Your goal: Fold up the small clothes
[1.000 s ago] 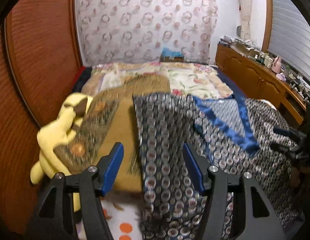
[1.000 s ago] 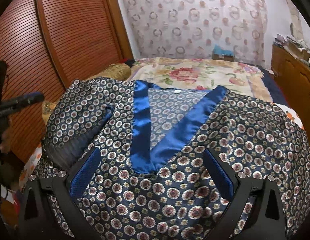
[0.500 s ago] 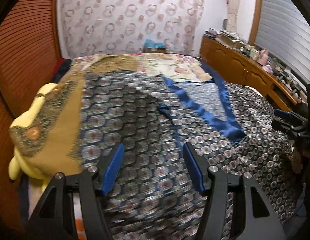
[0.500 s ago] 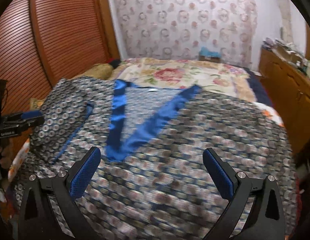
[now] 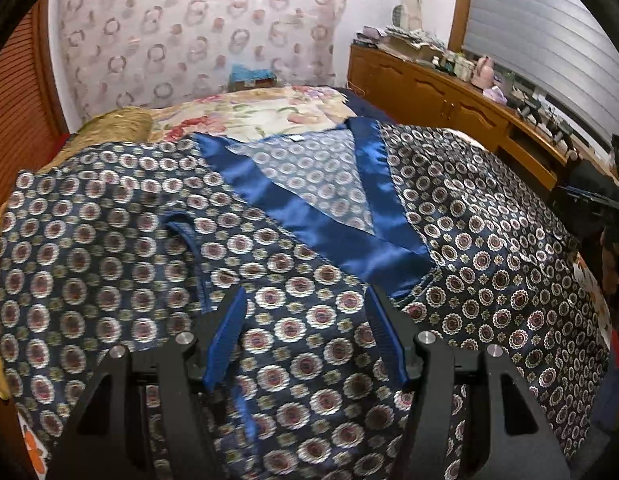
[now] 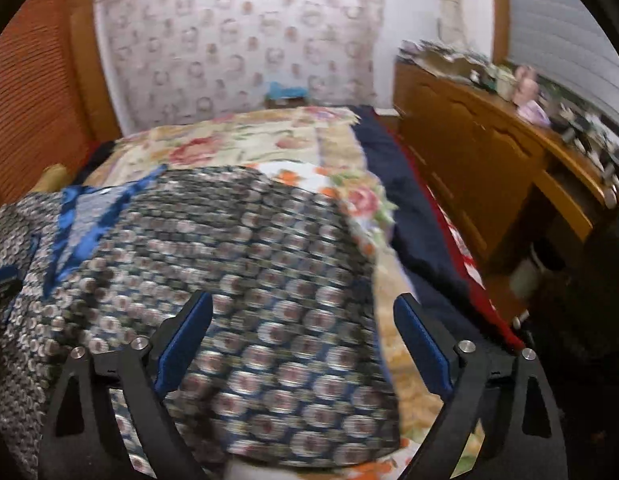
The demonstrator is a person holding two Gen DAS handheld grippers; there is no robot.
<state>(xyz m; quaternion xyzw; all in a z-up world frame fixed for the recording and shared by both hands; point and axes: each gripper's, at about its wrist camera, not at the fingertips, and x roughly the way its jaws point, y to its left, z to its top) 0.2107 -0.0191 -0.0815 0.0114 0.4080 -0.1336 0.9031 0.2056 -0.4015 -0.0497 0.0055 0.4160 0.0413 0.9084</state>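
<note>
A dark navy garment (image 5: 109, 264) with round medallions and a blue satin V-collar (image 5: 325, 232) lies spread flat on the bed. My left gripper (image 5: 305, 296) hovers open just below the point of the collar, with cloth under it and nothing pinched between its blue pads (image 5: 223, 344). In the blurred right wrist view the same garment (image 6: 245, 264) fills the lower left. My right gripper (image 6: 301, 304) hangs over the garment's right-hand edge. Its jaws are closing but still stand wide, and the pads do not press on the cloth.
The garment rests on a floral bedspread (image 6: 237, 140). A mustard cloth (image 5: 121, 120) lies at the far left, by a ribbed wooden door (image 6: 25, 92). A dark blue blanket (image 6: 413, 208) lines the bed's right side. Beyond it stands a cluttered wooden sideboard (image 5: 437, 92).
My left gripper swung right, from the yellow and mustard cloths to the garment's middle, and came lower. My right gripper swept right to the garment's edge and its jaws narrowed a little.
</note>
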